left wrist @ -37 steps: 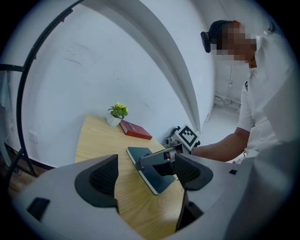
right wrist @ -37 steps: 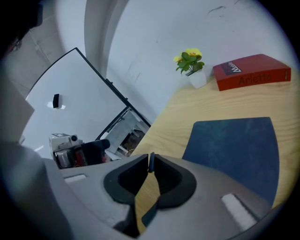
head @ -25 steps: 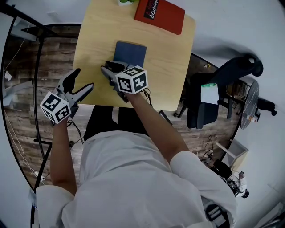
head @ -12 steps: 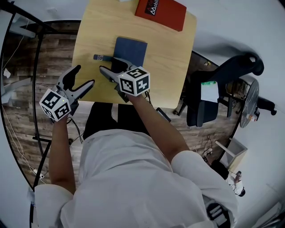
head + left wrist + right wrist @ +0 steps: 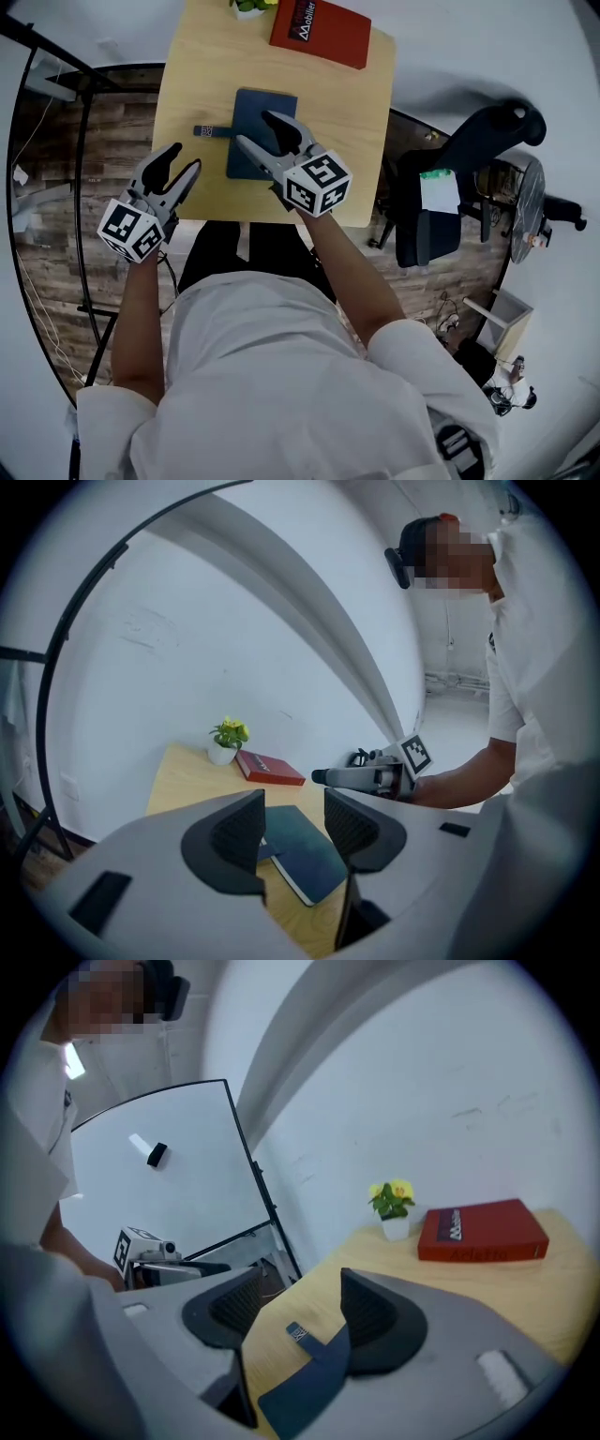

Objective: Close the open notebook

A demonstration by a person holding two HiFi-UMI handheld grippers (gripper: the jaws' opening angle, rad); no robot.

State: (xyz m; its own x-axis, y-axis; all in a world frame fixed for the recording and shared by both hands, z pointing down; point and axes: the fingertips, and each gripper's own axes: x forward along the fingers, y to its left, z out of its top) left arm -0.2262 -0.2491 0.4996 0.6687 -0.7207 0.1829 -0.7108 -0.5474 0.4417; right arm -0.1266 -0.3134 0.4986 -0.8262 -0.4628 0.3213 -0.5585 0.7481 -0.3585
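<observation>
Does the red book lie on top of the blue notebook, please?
No, the red book lies at the table's far edge, apart from the notebook.

A red book (image 5: 319,33) lies at the far right corner of a light wooden table (image 5: 366,141), a small potted plant (image 5: 251,6) with yellow flowers just beside it along the far edge. A black office chair (image 5: 450,178) stands off the right edge, a whiteboard (image 5: 178,1176) off the left, over wood-plank floor (image 5: 112,150).
</observation>
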